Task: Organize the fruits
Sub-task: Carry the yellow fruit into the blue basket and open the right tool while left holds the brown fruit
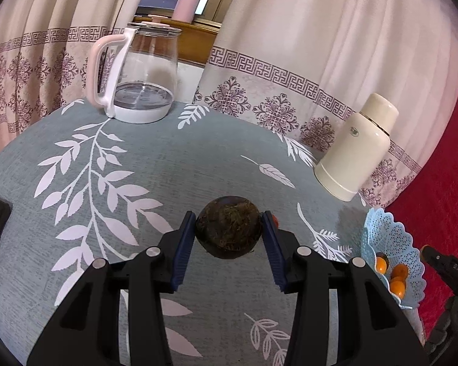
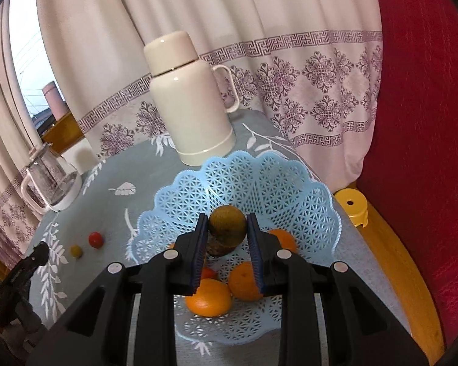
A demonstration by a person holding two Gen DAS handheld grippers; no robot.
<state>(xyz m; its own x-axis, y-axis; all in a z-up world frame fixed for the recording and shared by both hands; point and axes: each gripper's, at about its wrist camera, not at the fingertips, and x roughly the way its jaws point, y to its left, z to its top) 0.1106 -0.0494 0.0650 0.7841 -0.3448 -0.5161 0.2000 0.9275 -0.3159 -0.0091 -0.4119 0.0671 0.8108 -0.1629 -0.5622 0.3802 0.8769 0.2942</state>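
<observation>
Holding left: left hand-held gripper [image 1: 229, 235] clamped on dark round fruit [image 1: 228, 227], frame centre
Holding right: right hand-held gripper [image 2: 226, 238] pinching greenish fruit [image 2: 227, 225] above blue basket [image 2: 290, 183]

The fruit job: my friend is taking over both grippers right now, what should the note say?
Left gripper: fingers shut on a dark round fruit over the table.
Right gripper: fingers shut on a greenish-brown fruit above the blue basket.
Done: oranges already lie in the basket.
Left: drop both held fruits in, then fetch the small red fruit and small yellow fruit from the table.
</observation>
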